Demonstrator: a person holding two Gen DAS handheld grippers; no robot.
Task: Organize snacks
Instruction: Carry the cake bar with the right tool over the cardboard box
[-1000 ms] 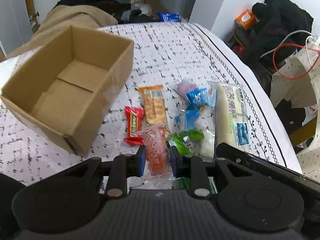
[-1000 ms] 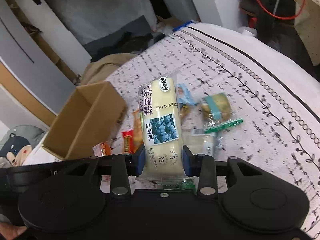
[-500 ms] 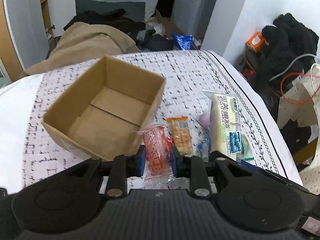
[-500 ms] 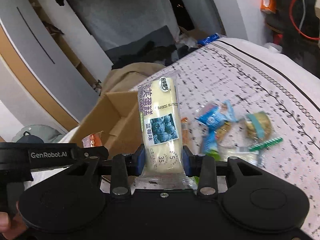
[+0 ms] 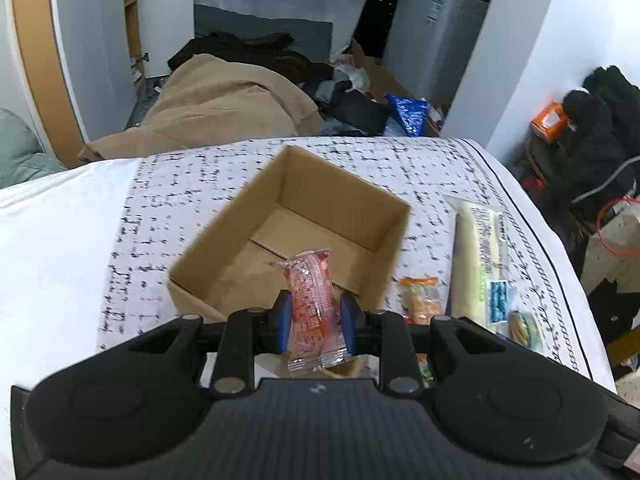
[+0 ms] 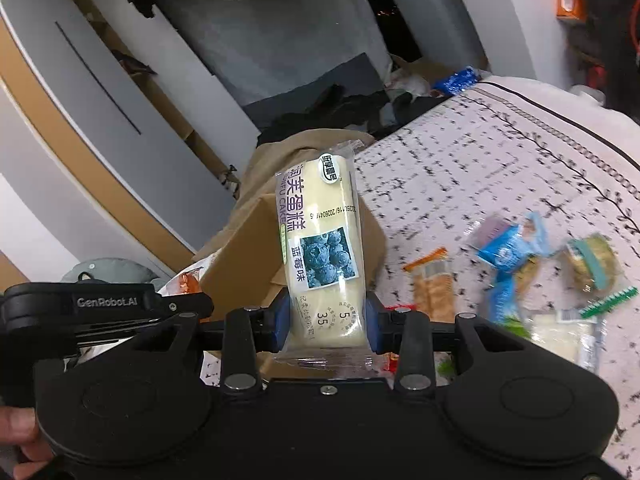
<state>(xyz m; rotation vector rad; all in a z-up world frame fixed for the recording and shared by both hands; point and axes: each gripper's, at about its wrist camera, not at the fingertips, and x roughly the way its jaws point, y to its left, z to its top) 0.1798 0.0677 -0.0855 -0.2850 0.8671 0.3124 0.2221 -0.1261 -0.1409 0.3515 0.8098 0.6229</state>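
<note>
red snack pack (image 5: 313,298) upright in left gripper (image 5: 313,318) — box (image 5: 224,240) just beyond.

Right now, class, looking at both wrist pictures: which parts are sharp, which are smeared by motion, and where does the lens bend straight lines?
Left wrist view: the red snack packet in the left claw is sharp, the cardboard box slightly smeared, the door frames bowed. Right wrist view: the blueberry cake is crisp, the loose blue packets streaked, the walls curved.
</note>
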